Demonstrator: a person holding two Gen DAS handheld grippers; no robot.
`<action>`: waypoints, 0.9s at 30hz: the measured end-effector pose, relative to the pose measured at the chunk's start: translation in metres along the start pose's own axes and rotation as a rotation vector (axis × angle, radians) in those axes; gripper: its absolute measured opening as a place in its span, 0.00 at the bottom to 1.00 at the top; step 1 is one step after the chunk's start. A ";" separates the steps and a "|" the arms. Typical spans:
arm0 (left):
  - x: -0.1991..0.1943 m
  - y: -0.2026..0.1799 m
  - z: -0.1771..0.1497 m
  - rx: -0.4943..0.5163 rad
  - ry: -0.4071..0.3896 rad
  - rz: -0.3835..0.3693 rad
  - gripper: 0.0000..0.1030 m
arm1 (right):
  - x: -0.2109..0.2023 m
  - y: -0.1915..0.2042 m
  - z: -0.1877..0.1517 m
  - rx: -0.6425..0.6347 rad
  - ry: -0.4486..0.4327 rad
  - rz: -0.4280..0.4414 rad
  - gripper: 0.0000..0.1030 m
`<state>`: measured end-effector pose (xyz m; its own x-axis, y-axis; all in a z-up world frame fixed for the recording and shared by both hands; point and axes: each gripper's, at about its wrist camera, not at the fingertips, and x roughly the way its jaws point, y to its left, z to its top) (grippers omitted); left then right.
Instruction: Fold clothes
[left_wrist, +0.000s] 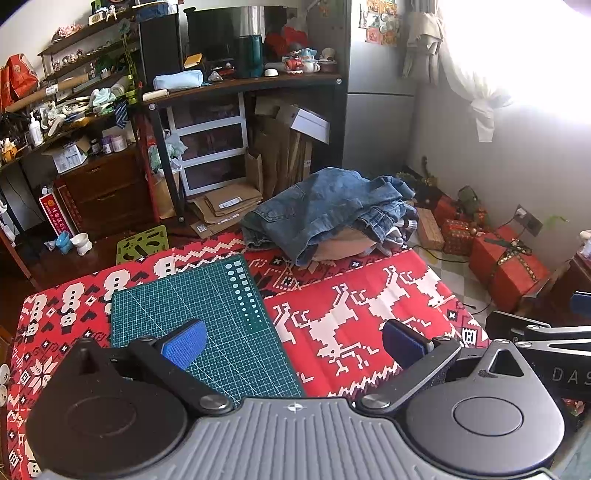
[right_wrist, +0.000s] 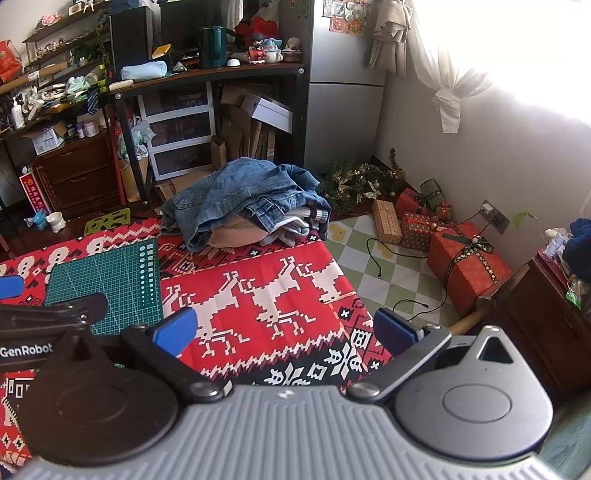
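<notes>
Cluttered shelves, a grey fridge and a bright curtained window ring a worktop (left_wrist: 369, 295) draped in a red cloth with white reindeer and snowflakes, and at its far edge sits the task's thing: a heap of clothes (left_wrist: 332, 210). A pair of blue jeans (right_wrist: 236, 195) lies rumpled on top, draped over a tan garment and something striped in grey and white, so the heap reads as a waiting stack not yet sorted, left at the back to keep the near cloth free for spreading and folding. Nearer than the heap and to its left lies a green cutting mat (left_wrist: 199, 321), flat on the cloth. Nearer still, well short of the heap, the left claw (left_wrist: 291, 343) hangs over the mat's right edge with its blue pads spread wide and nothing between them; the right claw (right_wrist: 284, 328) is likewise spread wide and empty over the reindeer, each seen at the edge of the other's view. Both look poised for a reach to the heap, so the folding seems not yet begun. How many garments the heap holds cannot be told, since the jeans cover most of them and only edges poke out at its right side. Beyond the heap, the floor with cardboard, wrapped red gift boxes (right_wrist: 469, 266) and a small tinselled tree is partly hidden by it, and the window glare washes out the upper right. No hands of the person show.
</notes>
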<state>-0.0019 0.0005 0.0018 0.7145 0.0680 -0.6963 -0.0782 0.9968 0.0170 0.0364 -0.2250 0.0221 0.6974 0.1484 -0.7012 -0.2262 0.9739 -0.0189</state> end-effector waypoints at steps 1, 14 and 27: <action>0.000 0.000 0.000 0.000 -0.001 0.001 1.00 | 0.000 0.000 0.000 0.000 0.000 0.000 1.00; 0.001 0.001 -0.001 0.004 -0.009 0.002 1.00 | 0.004 -0.002 -0.001 0.015 0.003 0.011 1.00; 0.015 0.000 -0.005 -0.013 -0.004 -0.051 1.00 | 0.020 -0.009 -0.008 0.039 -0.027 -0.014 1.00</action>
<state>0.0053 0.0013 -0.0115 0.7203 0.0177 -0.6935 -0.0511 0.9983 -0.0277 0.0466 -0.2321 0.0024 0.7181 0.1390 -0.6819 -0.1901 0.9818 0.0000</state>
